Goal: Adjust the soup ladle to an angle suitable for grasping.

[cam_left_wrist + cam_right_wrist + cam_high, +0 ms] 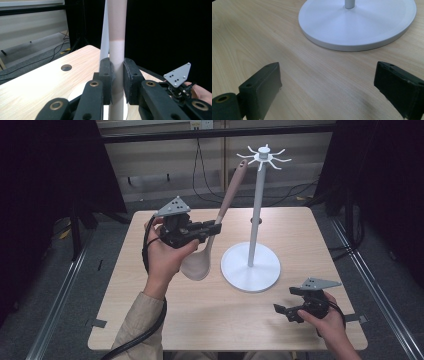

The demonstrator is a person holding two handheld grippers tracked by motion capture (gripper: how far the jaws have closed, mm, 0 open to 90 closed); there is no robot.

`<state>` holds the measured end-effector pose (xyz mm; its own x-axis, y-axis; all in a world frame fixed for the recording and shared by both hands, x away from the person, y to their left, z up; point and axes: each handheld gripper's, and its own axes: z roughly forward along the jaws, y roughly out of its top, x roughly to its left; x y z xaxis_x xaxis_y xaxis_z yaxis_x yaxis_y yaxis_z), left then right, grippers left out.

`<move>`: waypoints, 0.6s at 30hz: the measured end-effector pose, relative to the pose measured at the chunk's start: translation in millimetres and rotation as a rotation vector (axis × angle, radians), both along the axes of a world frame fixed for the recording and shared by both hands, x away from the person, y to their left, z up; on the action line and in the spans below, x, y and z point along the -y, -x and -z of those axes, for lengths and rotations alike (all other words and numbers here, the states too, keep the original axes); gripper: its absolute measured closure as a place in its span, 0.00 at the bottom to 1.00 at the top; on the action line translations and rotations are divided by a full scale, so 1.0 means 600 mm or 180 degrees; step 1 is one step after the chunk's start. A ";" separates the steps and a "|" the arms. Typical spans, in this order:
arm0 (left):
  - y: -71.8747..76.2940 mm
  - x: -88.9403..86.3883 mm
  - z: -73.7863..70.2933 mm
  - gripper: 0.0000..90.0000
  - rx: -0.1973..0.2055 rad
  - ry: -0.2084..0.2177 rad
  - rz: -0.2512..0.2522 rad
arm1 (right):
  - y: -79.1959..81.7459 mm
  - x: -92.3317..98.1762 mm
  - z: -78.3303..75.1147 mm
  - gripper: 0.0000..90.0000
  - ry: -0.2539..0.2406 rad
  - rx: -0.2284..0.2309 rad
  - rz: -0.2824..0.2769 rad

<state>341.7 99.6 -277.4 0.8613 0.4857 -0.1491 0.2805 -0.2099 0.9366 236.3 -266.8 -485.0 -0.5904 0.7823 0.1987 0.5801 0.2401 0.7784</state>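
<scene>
A long-handled spoon (220,222) stands nearly upright over the table (165,320), its bowl low and just off the wood beside the white rack (251,265), its handle tip leaning up and to the right toward the ring of hooks (263,156) at the rack's top. The left gripper (216,226) has the handle clamped about a third of the way up from the bowl — in the left gripper view the two black pads press flat against the pale shaft (116,62) from either side, with the rack's post rising directly behind it.

What matters next is the gap at the top: the handle's end, where a hanging hole appears to sit, is just left of the nearest hook and slightly below the ring, so the spoon's long axis already points at its target. By the look of it, a short lift and a nudge to the right would bring hole to hook.

The right gripper (286,310) rests low at the near right corner of the table, well apart from the spoon — its jaws spread wide with nothing between them, and in the right gripper view they frame bare wood with the rack's round base (359,25) ahead. The left hand (167,255) is plainly the nearer and the one doing the work.
</scene>
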 end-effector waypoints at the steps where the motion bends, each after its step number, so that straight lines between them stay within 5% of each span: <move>1: 0.000 0.000 0.000 0.88 0.0000 0.0000 0.0000 | 0.000 0.000 0.000 0.08 0.0000 0.0000 0.0000; 18: -0.014 0.026 0.019 0.88 -0.0062 -0.0011 0.0040 | -0.001 -0.003 -0.002 0.08 0.0007 0.0017 -0.0014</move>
<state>350.3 83.9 -288.5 0.8643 0.4755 -0.1642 0.2960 -0.2167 0.9303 237.1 -265.2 -483.6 -0.5948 0.7802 0.1936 0.5748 0.2444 0.7809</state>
